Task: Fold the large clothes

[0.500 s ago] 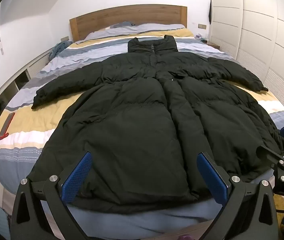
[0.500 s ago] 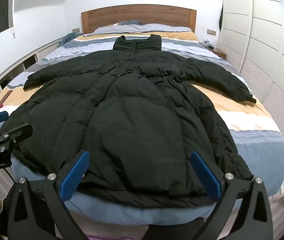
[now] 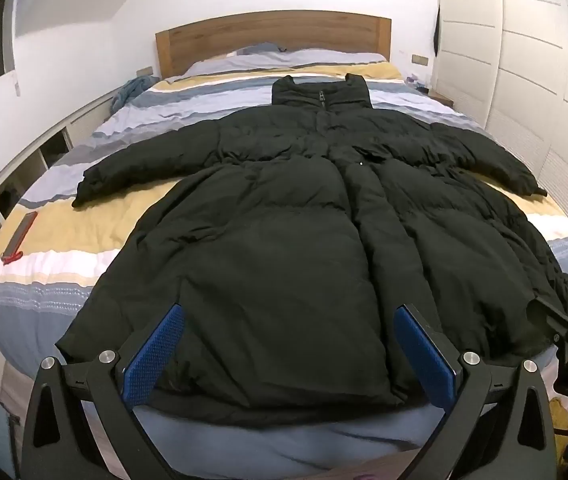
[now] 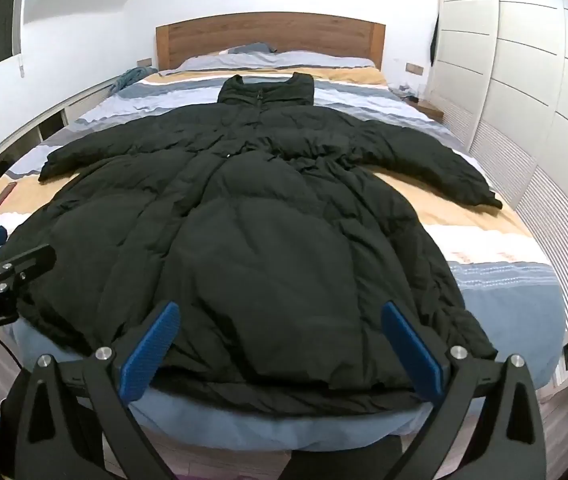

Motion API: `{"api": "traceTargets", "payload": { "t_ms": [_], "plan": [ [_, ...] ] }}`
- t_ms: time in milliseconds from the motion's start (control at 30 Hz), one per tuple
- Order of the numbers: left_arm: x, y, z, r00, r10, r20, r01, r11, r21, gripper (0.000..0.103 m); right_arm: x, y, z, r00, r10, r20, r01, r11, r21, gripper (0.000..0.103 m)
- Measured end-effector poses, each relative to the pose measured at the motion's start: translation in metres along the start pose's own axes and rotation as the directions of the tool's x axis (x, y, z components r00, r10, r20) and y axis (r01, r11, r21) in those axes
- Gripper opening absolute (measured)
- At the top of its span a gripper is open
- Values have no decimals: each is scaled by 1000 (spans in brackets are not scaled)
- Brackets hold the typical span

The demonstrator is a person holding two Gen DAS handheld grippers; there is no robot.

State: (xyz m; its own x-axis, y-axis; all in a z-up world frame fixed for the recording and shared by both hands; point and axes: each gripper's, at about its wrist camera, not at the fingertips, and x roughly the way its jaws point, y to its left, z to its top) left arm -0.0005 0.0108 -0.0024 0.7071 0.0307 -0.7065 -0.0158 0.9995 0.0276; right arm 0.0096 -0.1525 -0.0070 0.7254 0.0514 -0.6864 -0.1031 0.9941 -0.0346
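The left claw is standing wide open, and its two blue pads are far apart with nothing pressed between them. It is pointing forward and downward. The right claw is also standing wide open and is tilting downward in the same way, its blue pads gripping nothing. The two claws are hanging side by side: in the right wrist view the left claw is showing just to the left of the right claw, at the picture's edge.
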Motion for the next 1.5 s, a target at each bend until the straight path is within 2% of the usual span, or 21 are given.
{"api": "traceTargets", "payload": {
  "t_ms": [367, 600, 1067, 1333, 1500],
  "plan": [
    [0, 0, -1, 1000, 2, -3, -2, 1000, 8, 102, 1, 0, 0, 1000, 2, -18, -2, 1000, -10, 102],
    [4, 3, 0, 999, -22, -31, 22, 1000, -3, 102, 2, 1, 0, 1000, 0, -23, 0, 1000, -22, 102],
    [-1, 2, 0, 1000, -3, 7, 3, 1000, 1, 102, 6, 2, -2, 999, -2, -45, 0, 999, -35, 102],
    [4, 3, 0, 999, -30, -29, 30, 1000, -4, 102, 7, 4, -1, 999, 1, -52, -3, 999, -38, 102],
    [2, 8, 1, 998, -55, -19, 55, 998, -14, 102, 8, 5, -1, 998, 3, -56, -5, 999, -40, 102]
  ]
}}
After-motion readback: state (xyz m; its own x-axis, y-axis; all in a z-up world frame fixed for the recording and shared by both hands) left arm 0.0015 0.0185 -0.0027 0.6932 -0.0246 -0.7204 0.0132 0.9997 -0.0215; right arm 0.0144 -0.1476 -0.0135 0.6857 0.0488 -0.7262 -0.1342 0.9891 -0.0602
